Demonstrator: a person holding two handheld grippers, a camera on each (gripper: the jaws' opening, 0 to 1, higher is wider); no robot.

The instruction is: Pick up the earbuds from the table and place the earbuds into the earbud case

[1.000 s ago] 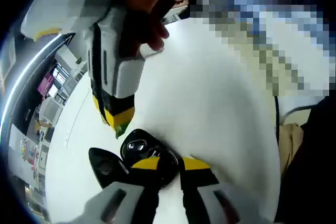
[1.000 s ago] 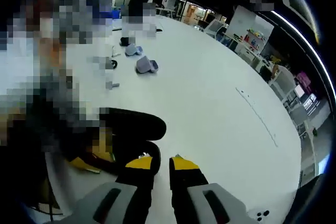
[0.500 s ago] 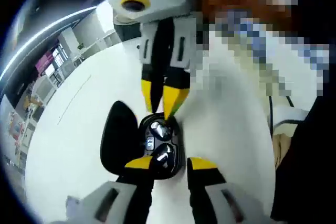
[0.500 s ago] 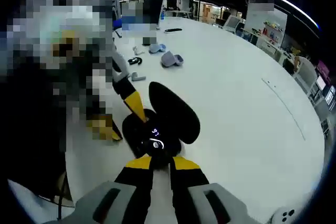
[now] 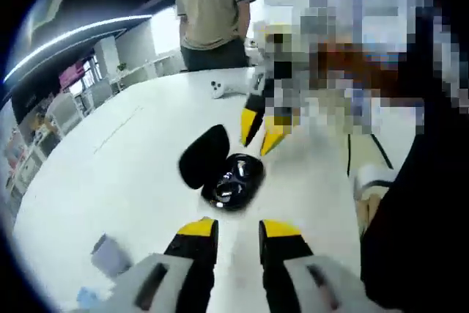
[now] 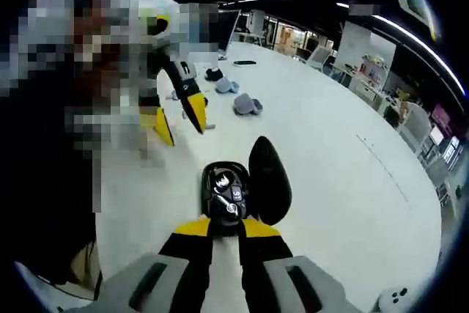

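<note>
The black earbud case (image 5: 236, 182) lies open on the white table (image 5: 110, 181), its lid (image 5: 204, 155) folded back to the left. Shiny earbuds (image 6: 226, 187) sit in the wells of the case (image 6: 223, 203). My left gripper (image 5: 238, 229) is open, a short way in front of the case, with nothing between its jaws. My right gripper (image 5: 258, 141) hovers just beyond the case, jaws slightly apart and empty. In the right gripper view, the right gripper (image 6: 226, 226) points at the case's near edge, and the left gripper (image 6: 179, 119) hangs above and behind it, jaws spread.
A person (image 5: 212, 5) stands at the table's far side near a white object (image 5: 220, 89). A small pale item (image 5: 110, 253) lies at the near left. Grey items (image 6: 248, 104) and a dark one (image 6: 212, 73) lie further down the table (image 6: 344, 181). A cable (image 5: 350, 163) runs at the right.
Both grippers have drawn back from the case. The left jaws no longer flank it, and the right tips have lifted out of it. The case stays open on the table.
</note>
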